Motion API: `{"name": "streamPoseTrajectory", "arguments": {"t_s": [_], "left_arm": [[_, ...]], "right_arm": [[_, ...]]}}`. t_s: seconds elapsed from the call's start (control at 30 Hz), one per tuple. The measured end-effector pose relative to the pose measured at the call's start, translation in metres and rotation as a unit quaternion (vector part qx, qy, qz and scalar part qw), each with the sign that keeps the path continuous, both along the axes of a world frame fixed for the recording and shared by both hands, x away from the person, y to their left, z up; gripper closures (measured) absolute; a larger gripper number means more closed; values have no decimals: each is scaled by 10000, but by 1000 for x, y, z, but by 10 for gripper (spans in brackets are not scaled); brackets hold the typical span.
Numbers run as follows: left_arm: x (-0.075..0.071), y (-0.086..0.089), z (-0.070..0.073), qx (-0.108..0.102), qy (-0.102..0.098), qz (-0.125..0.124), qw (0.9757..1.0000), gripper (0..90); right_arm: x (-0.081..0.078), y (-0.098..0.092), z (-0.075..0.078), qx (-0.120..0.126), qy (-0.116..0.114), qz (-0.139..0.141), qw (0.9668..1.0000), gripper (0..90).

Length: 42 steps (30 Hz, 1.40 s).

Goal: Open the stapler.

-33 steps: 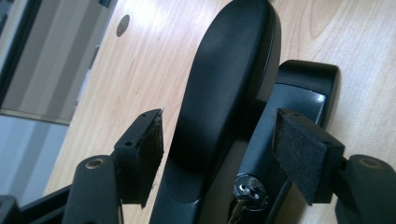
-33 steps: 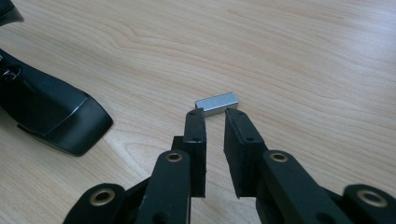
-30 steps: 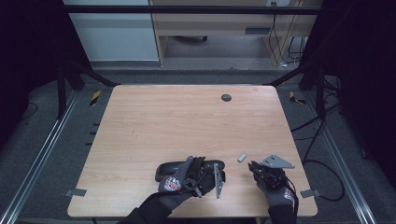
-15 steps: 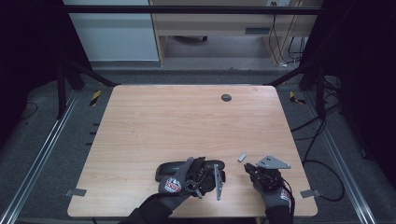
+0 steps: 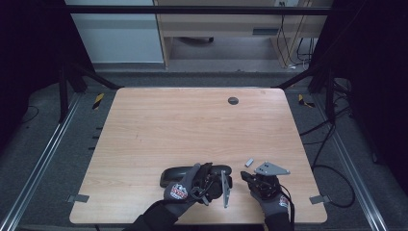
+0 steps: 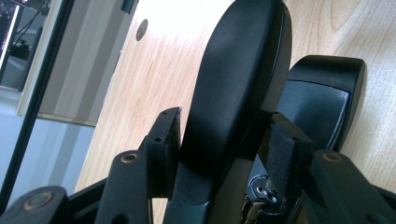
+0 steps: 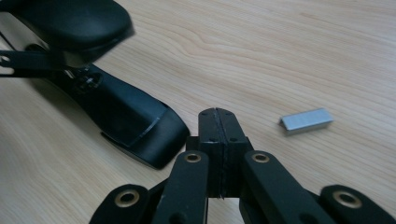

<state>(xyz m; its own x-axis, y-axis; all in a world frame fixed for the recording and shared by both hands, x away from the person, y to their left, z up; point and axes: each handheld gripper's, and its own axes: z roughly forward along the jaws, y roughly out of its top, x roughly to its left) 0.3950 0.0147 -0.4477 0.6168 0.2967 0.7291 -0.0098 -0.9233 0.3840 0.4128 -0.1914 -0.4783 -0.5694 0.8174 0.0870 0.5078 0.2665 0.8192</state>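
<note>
Since a second ago my right gripper (image 7: 218,122) slides toward the stapler (image 7: 126,122), jaws just closed empty.
My left gripper (image 6: 224,140), closing, clamps the stapler's lifted top arm (image 6: 233,84), exposing the magazine for the staple strip (image 7: 307,120).

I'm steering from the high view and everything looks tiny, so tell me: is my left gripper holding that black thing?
Observer: Yes. The left gripper has just been closing its fingers, and they now pinch the raised top arm of the stapler.
Operator: What's the little grey bit by my right gripper?
Observer: A strip of staples, lying loose beside the shut, empty fingers of the right gripper.
</note>
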Motion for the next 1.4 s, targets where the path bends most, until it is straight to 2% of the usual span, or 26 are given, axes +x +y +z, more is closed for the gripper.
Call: {"name": "streamPoseTrajectory", "arguments": {"t_s": [0.07, 0.2, 0.47, 0.77, 1.4], "left_arm": [[0, -1, -1, -70, 16, 7, 10000, 502], [1, -1, -1, -55, 7, 2, 10000, 502], [0, -2, -1, -12, -35, 11, 10000, 510], [-1, -1, -2, -2, -93, -14, 10000, 517], [-2, -2, -3, 77, -175, -15, 9998, 524]], "right_arm": [[0, 3, -1, 92, 34, 45, 9999, 900], [1, 10, -4, 198, 82, 158, 9996, 900], [2, 26, -11, 102, 86, 337, 9993, 900], [4, 37, -18, 78, 224, 420, 9988, 900], [4, 45, -22, 96, 259, 496, 9984, 900]]}}
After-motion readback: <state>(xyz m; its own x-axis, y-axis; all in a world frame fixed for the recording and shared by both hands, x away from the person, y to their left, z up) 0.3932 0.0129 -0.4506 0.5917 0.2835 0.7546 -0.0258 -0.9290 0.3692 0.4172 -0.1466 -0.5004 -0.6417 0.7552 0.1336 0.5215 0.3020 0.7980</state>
